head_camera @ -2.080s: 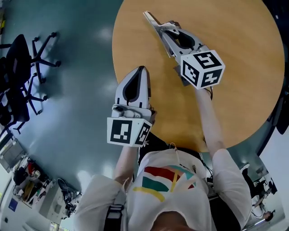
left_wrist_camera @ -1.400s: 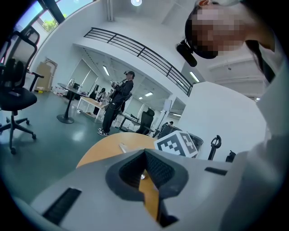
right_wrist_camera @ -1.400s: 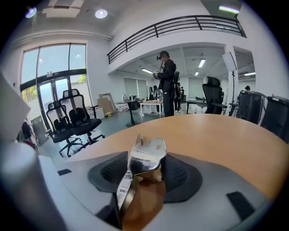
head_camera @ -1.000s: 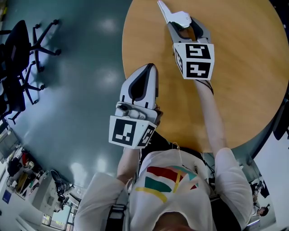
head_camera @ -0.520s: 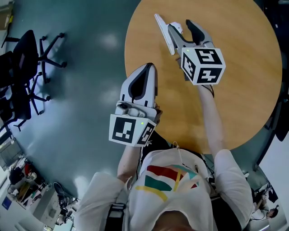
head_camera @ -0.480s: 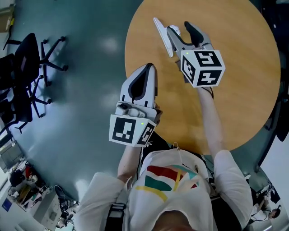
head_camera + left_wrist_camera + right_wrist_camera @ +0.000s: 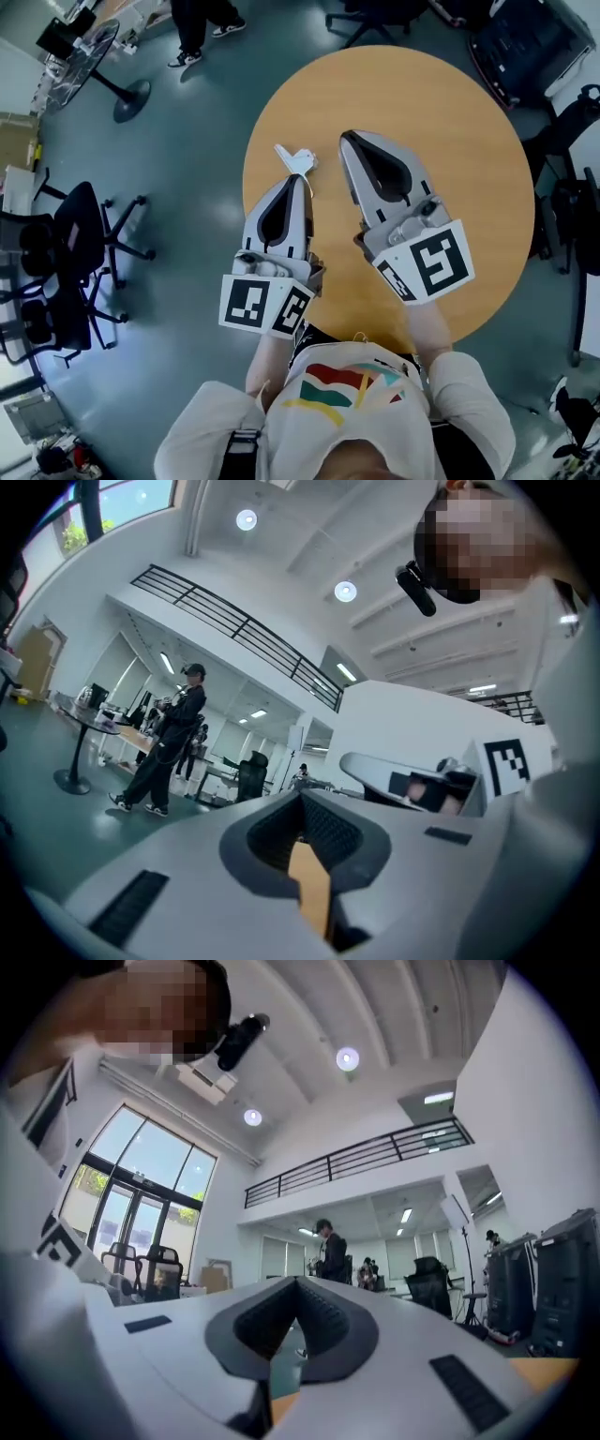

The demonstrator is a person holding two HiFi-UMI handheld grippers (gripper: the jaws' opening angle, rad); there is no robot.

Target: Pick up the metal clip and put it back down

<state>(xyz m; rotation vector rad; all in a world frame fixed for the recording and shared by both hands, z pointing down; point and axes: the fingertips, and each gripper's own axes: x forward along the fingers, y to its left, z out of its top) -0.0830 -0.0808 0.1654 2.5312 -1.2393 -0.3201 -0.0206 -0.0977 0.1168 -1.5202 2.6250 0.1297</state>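
The metal clip [image 7: 296, 161], a small pale folded piece, lies on the round wooden table [image 7: 469, 141] near its left edge. My left gripper [image 7: 296, 179] is shut and empty, its tip just short of the clip. My right gripper [image 7: 349, 139] is also shut with nothing in it, and sits to the right of the clip, apart from it. In the left gripper view the jaws [image 7: 302, 797] meet over a sliver of orange table. The right gripper view shows its jaws [image 7: 298, 1283] closed the same way. The clip does not show clearly in either gripper view.
Black office chairs [image 7: 66, 253] stand on the grey-green floor at the left. A person's legs [image 7: 197, 19] and a round stand base [image 7: 131, 98] are at the top left. Dark chairs and bags [image 7: 572, 216] crowd the table's right side.
The right gripper's jaws went from open beside the clip to shut and drew back from it. The clip now lies alone on the table. The head view has swung to take in more of the room.
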